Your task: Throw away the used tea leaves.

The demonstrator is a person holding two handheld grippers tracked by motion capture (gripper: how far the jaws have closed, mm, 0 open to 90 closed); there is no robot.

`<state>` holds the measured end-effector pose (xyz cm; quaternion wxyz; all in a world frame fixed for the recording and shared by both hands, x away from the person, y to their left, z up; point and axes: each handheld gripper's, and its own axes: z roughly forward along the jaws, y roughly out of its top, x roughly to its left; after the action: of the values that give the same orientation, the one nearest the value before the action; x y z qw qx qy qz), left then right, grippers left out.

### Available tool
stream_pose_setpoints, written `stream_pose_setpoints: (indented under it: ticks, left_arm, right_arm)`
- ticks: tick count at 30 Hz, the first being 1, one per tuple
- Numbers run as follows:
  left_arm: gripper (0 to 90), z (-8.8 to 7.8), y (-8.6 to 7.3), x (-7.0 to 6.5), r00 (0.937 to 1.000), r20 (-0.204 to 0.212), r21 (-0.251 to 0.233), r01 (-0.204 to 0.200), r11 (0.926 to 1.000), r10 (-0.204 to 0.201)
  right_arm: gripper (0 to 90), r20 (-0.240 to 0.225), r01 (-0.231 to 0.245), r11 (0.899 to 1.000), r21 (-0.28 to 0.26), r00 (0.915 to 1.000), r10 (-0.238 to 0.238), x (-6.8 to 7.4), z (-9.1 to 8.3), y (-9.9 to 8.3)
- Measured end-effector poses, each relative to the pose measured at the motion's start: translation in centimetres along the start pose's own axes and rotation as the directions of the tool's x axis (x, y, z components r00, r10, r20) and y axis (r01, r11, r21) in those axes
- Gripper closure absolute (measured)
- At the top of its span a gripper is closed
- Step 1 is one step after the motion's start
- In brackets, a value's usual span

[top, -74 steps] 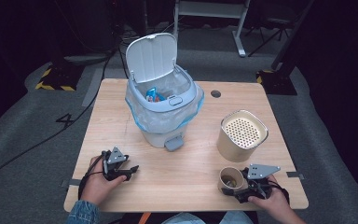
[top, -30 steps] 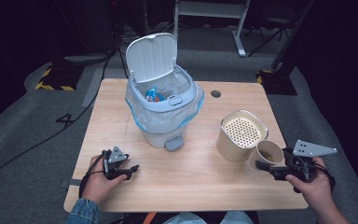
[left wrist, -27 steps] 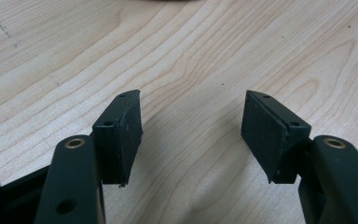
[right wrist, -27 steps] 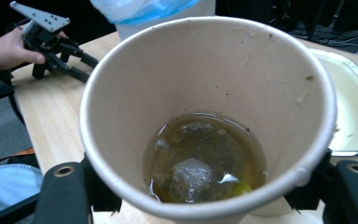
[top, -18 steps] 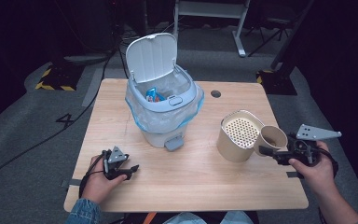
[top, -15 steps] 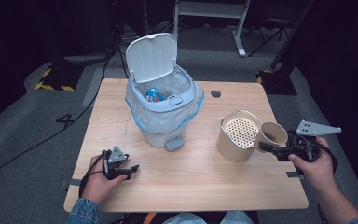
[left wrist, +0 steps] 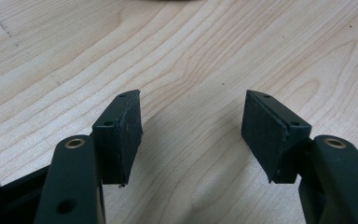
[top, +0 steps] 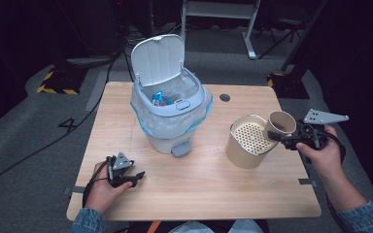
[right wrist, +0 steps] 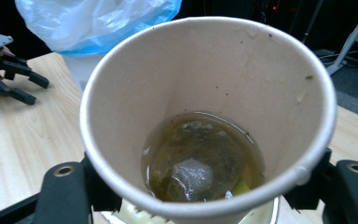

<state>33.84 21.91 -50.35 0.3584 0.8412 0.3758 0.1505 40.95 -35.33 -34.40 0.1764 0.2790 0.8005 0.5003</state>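
above the strainer canister (top: 246, 141), right claw (top: 278, 138) grips the paper cup (top: 279, 124).

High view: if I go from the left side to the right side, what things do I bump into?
Black left gripper → white pedal bin with blue plastic liner → tan cylinder with perforated top → tan paper cup → black right gripper.

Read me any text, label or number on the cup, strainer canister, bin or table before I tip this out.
"4": a dark mark that reads like this digit, on the grey floor left of the table.
Paper cup, held in the right tool: no print seen.
Perforated canister: none.
Pedal bin: none legible; the blue wrapper inside is too small to read.
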Motion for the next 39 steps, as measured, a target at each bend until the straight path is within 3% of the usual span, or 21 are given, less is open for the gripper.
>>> stream_pose_setpoints:
  ticks: [8, 18, 23, 24, 26, 27, 28, 29, 34, 35, 37, 38, 39]
  left_arm:
    - [37.3, 0.0, 0.0, 0.0, 0.9999, -0.010, 0.002, 0.003, 1.0000, -0.003]
    - [35.7, 0.0, 0.0, 0.0, 1.0000, -0.005, 0.003, 0.007, 1.0000, -0.007]
    - [32.2, 0.1, 0.0, 0.0, 0.9998, -0.012, 0.009, 0.014, 0.9999, -0.014]
    - [32.0, 0.0, 0.0, 0.0, 0.9999, -0.014, 0.010, 0.010, 0.9999, -0.010]
    - [31.8, 0.1, 0.0, 0.0, 0.9998, -0.015, 0.010, 0.011, 0.9999, -0.010]
    - [31.6, 0.1, 0.0, 0.0, 0.9998, -0.016, 0.010, 0.012, 0.9999, -0.012]
    - [31.5, 0.1, 0.0, 0.0, 0.9998, -0.016, 0.010, 0.013, 0.9999, -0.013]
    - [31.4, 0.1, 0.0, 0.0, 0.9998, -0.017, 0.010, 0.013, 0.9999, -0.013]
    - [31.2, 0.1, 0.0, 0.0, 0.9998, -0.017, 0.011, 0.011, 0.9999, -0.011]
    - [31.2, 0.1, 0.0, 0.0, 0.9998, -0.017, 0.011, 0.011, 0.9999, -0.011]
    - [31.2, 0.1, 0.0, 0.0, 0.9998, -0.017, 0.011, 0.010, 0.9999, -0.010]
    - [31.2, 0.1, 0.0, 0.0, 0.9998, -0.017, 0.011, 0.010, 0.9999, -0.010]
    - [31.2, 0.1, 0.0, 0.0, 0.9998, -0.017, 0.011, 0.011, 0.9999, -0.010]
  right_arm:
    - [30.6, 0.026, 0.089, 0.996, 0.010, 0.9957, -0.089, -2.0, 1.7, 0.6]
    - [30.7, 0.028, 0.124, 0.992, 0.016, 0.9918, -0.125, -3.0, 3.1, 1.1]
    - [30.9, 0.057, 0.179, 0.983, 0.036, 0.9819, -0.181, -3.2, 3.6, 1.4]
    - [31.1, 0.072, 0.204, 0.978, 0.047, 0.9756, -0.207, -3.1, 3.6, 1.5]
    - [31.2, 0.103, 0.264, 0.962, 0.066, 0.9575, -0.270, -3.0, 3.7, 1.5]
    - [31.5, 0.124, 0.327, 0.941, 0.088, 0.9336, -0.336, -2.8, 3.7, 1.6]
    - [31.7, 0.136, 0.360, 0.928, 0.100, 0.9185, -0.371, -2.7, 3.8, 1.5]
    - [32.0, 0.155, 0.417, 0.901, 0.118, 0.8889, -0.431, -2.5, 3.8, 1.5]
    - [32.8, 0.183, 0.547, 0.820, 0.167, 0.8004, -0.571, -2.1, 4.2, 1.3]
    - [32.8, 0.186, 0.561, 0.809, 0.173, 0.7882, -0.587, -2.0, 4.2, 1.2]
    - [33.1, 0.195, 0.596, 0.778, 0.199, 0.7537, -0.628, -1.8, 4.2, 1.0]
    - [33.2, 0.197, 0.618, 0.757, 0.212, 0.7316, -0.653, -1.7, 4.3, 0.9]
    - [33.3, 0.200, 0.645, 0.728, 0.232, 0.7005, -0.685, -1.5, 4.3, 0.9]
